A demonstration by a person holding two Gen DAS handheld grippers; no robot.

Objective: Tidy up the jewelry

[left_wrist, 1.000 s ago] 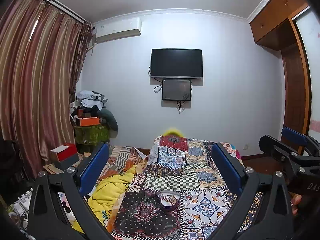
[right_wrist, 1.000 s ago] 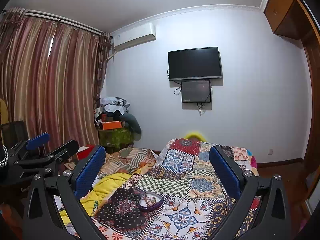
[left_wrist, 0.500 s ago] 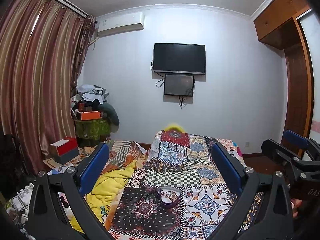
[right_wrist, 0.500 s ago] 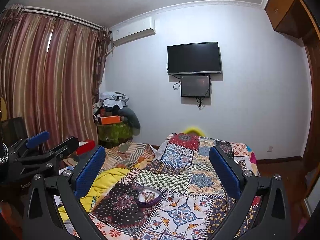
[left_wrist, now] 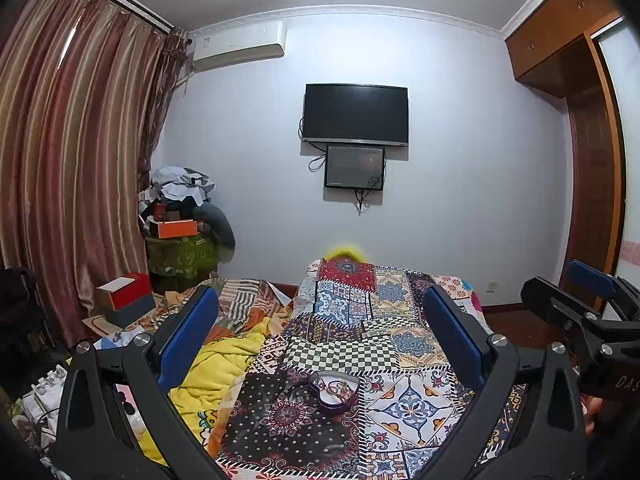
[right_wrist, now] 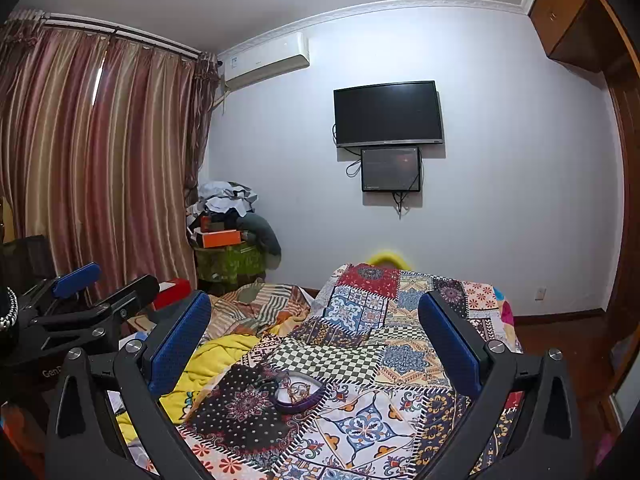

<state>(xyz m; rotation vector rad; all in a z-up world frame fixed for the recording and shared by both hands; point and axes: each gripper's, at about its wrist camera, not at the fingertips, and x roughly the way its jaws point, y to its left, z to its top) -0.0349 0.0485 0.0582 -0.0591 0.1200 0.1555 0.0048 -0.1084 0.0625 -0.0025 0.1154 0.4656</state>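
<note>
A purple heart-shaped jewelry box [left_wrist: 334,392] lies open on the patchwork bedspread [left_wrist: 396,336], with gold-coloured jewelry tangled inside it. My left gripper [left_wrist: 320,332] hovers above and short of the box, jaws wide apart and holding nothing. The right wrist view shows the same box [right_wrist: 297,393] low between the blue pads of my right gripper [right_wrist: 316,334], which is open and holds nothing. Each gripper shows at the edge of the other's view: the right gripper [left_wrist: 580,300] at the far right, the left gripper [right_wrist: 84,292] at the far left.
A yellow blanket [left_wrist: 224,368] is bunched on the bed's left side. A red and grey box [left_wrist: 126,298] and a cluttered green stand [left_wrist: 180,252] sit by the curtains [left_wrist: 72,168]. A TV [left_wrist: 356,114] hangs on the far wall; a wooden wardrobe [left_wrist: 592,200] stands at the right.
Both cameras have tilted slightly down and drawn a little nearer the bed; the jewelry box sits slightly higher in both views. Both grippers stay open.
</note>
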